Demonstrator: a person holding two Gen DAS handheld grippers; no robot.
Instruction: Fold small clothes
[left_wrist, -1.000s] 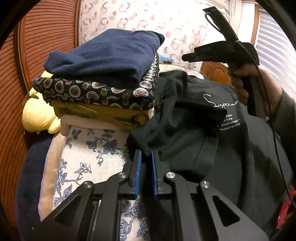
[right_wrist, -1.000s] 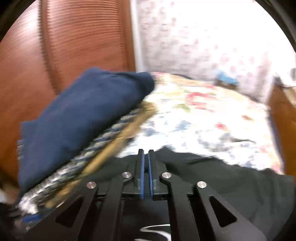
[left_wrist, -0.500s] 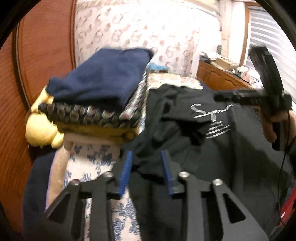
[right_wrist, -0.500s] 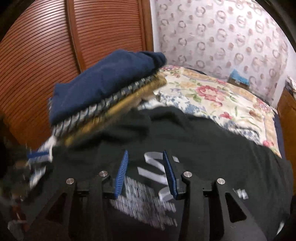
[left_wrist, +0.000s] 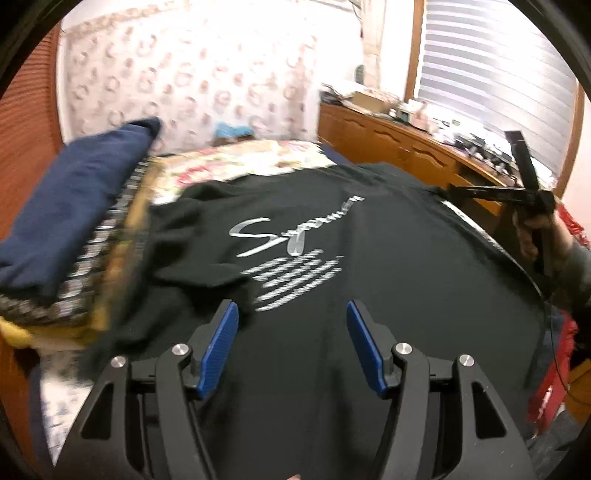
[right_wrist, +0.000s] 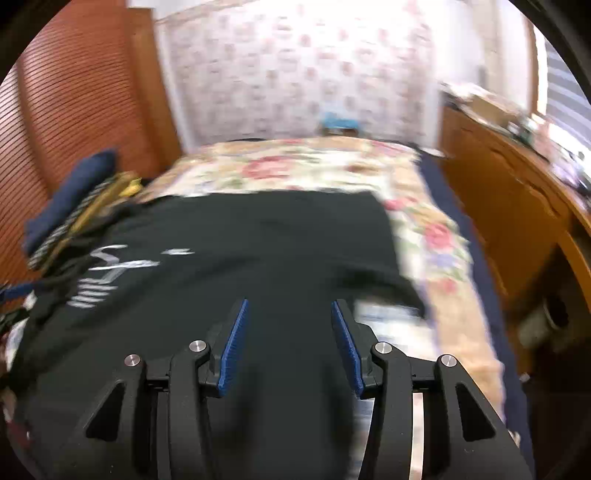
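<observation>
- Black cotton T-shirt (left_wrist: 369, 266) with a silver script logo lies spread flat over the middle of both views, on a floral bedspread (right_wrist: 332, 173) whose cream and pink pattern shows past its far edge.
- Left gripper (left_wrist: 291, 345), at the bottom centre of the left wrist view, has its blue-padded fingers (left_wrist: 218, 350) spread wide apart with only shirt fabric visible between them; nothing is pinched.
- Right gripper (right_wrist: 288, 339), at the bottom centre of the right wrist view, likewise stands spread over the shirt near its right-hand edge, its blue pads (right_wrist: 234, 343) apart and holding nothing.
- From the left wrist view the right gripper (left_wrist: 458, 190) also appears at the right edge of the frame, gripped by the person's hand (left_wrist: 535, 232); its jaw state cannot be told from there.
- Stack of folded clothes (left_wrist: 70, 236), topped by a navy garment over a patterned dark one and a yellow one, sits at the left of the frame, touching the shirt's left side.
- Wooden sideboard (left_wrist: 399, 147) with clutter on top runs along the upper right, under a slatted window blind (left_wrist: 495, 74).
- Reddish ribbed wooden panel (right_wrist: 85, 110) fills the upper left of the right wrist view.
</observation>
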